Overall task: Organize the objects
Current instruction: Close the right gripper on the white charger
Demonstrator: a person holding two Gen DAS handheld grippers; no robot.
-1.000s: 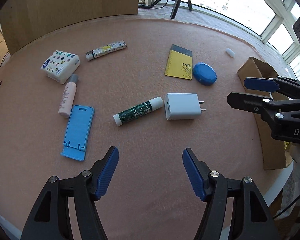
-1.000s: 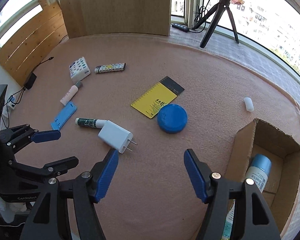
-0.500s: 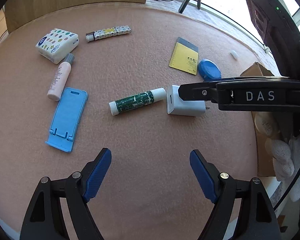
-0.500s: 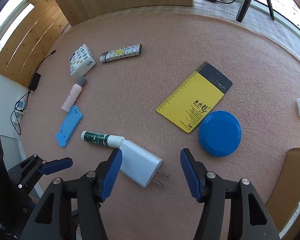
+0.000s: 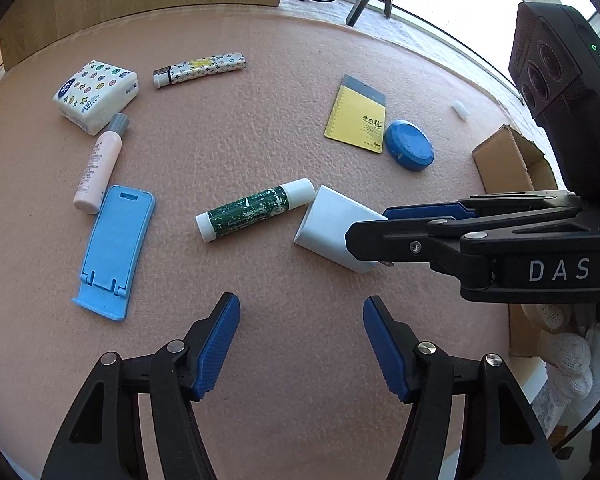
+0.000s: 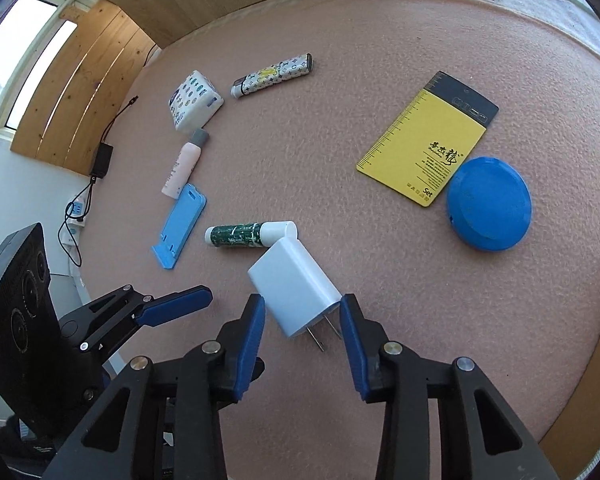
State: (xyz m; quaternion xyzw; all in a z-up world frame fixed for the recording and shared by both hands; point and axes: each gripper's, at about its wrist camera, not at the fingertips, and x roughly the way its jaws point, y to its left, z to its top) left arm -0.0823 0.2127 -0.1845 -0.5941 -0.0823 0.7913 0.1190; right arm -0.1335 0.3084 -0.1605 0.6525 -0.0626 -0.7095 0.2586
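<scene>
Moved: right gripper (image 6: 302, 320) has descended onto white rectangular plastic charger (image 6: 294, 290), fingers now straddling its pronged end.
Table: pink felt table (image 6: 380, 80) carries charger, touching green glue stick (image 6: 244, 234).
Tool: right half-closed, not clamped; left gripper (image 5: 300, 344) wide, holding nothing.
Risk: 2 prongs may snag pads, twisting charger free.

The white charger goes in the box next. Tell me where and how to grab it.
Grip the white charger across its two broad flat faces, near the prong end, coming from that end as the right claw does now. Its smooth block body lies tilted against the glue stick, so avoid the thin prongs.
</scene>
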